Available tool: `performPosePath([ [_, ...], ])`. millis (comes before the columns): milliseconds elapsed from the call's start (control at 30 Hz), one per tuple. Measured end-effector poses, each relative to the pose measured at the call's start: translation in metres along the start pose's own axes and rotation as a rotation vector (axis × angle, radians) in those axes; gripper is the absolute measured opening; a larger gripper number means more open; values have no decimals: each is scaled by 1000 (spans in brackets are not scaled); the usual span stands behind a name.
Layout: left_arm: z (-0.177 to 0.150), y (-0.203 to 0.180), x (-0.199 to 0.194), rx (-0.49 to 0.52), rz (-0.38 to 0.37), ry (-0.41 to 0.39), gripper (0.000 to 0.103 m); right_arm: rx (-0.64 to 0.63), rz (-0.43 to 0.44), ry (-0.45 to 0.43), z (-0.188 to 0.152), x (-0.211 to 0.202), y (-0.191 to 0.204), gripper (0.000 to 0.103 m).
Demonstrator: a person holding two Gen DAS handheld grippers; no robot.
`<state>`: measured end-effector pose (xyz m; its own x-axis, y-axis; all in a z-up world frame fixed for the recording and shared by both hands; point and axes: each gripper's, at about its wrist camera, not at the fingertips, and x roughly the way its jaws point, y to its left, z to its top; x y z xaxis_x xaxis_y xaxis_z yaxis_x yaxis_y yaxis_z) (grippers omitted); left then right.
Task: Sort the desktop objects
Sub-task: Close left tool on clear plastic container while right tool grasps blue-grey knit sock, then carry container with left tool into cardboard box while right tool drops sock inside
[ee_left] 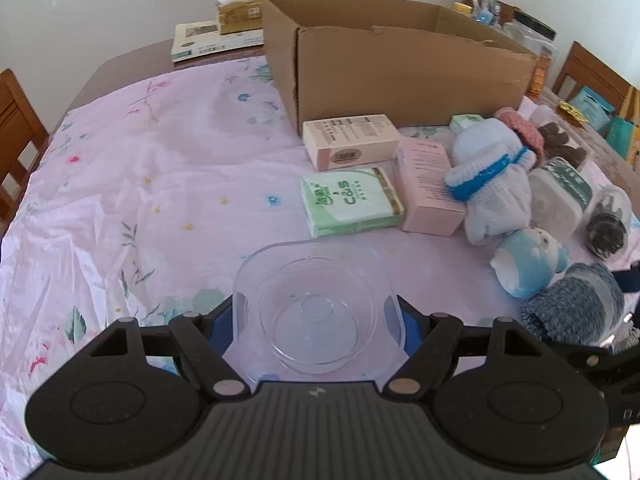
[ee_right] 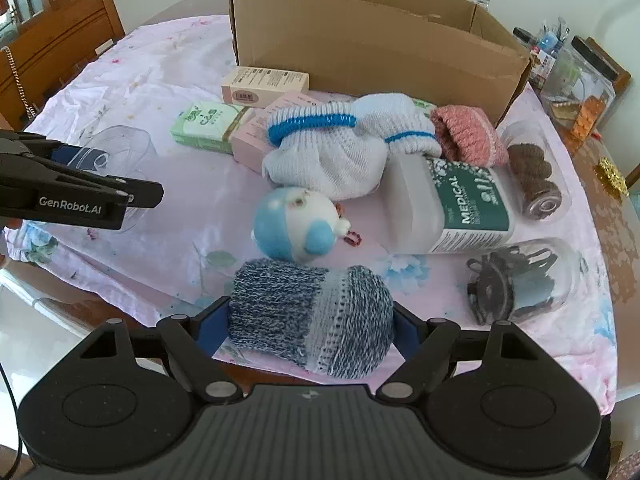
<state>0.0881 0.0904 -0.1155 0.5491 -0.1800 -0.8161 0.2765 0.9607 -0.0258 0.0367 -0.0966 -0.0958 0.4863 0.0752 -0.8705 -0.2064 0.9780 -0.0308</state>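
Pale plain wall (ee_left: 100, 8), wooden chairs (ee_right: 60, 48) around a table (ee_left: 120, 60), pink floral cloth (ee_left: 140, 180), soft daylight

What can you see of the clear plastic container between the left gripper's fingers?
The clear plastic container is a see-through, rounded-square tub with concentric round ridges and a small raised knob at its middle. It looks empty. It sits between the blue pads of the left gripper, whose fingers press its two sides, over the pink floral tablecloth. In the right wrist view it shows at the left, partly hidden behind the gripper. Nothing else touches it; whether it rests on the cloth cannot be told.
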Motion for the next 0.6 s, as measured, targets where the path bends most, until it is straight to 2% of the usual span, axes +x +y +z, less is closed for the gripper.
performPosePath([
  [367,11,-3,-16,57,-75,-1,77,-29,-12,0,7,-22,-13,84],
  [600,26,-7,-31,95,-114,-16,77,-71,-20,-25,25,-40,-18,84],
])
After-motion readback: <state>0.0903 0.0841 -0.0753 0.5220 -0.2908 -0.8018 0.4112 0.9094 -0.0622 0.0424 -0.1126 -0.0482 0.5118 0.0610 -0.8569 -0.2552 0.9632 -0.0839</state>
